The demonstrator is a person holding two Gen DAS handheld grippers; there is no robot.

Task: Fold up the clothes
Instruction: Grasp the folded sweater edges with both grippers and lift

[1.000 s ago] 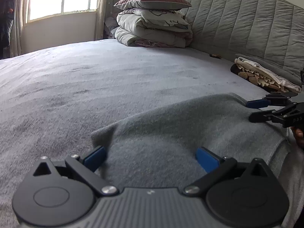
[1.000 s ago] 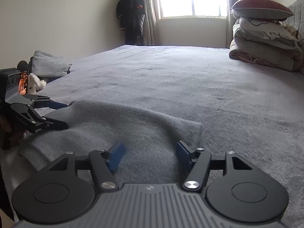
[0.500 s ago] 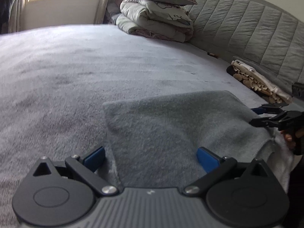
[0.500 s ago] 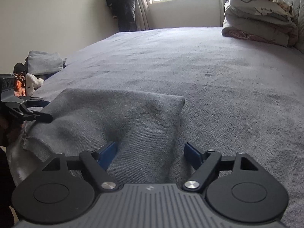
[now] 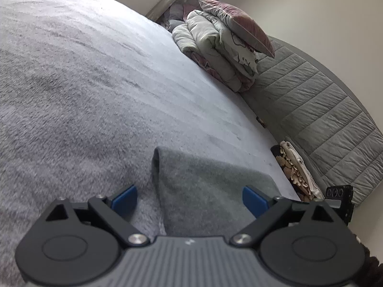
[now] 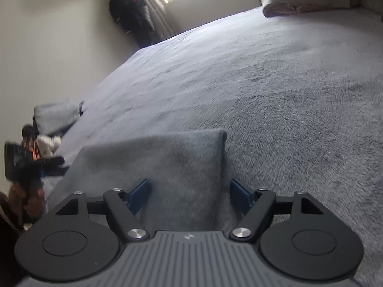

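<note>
Rolled since a second ago, both views now tilted. Left hand-held gripper (image 5: 190, 202) spread but closing astride folded grey garment (image 5: 210, 191) on bed (image 5: 95, 95); right hand-held gripper (image 6: 189, 196) likewise, pads clear of cloth.

Folded garment (image 5: 210, 191): grey knit cloth, matt, fine-napped. Bed cover (image 5: 95, 83): plush grey fleece, rough pile, brushed streaks. Headboard (image 5: 323, 119): quilted grey fabric, stitched panels. Pillow (image 5: 239, 24): mauve cloth, slight sheen. Left gripper (image 5: 190, 202): matt black plastic, blue pads, shiny metal pivot screws.
</note>
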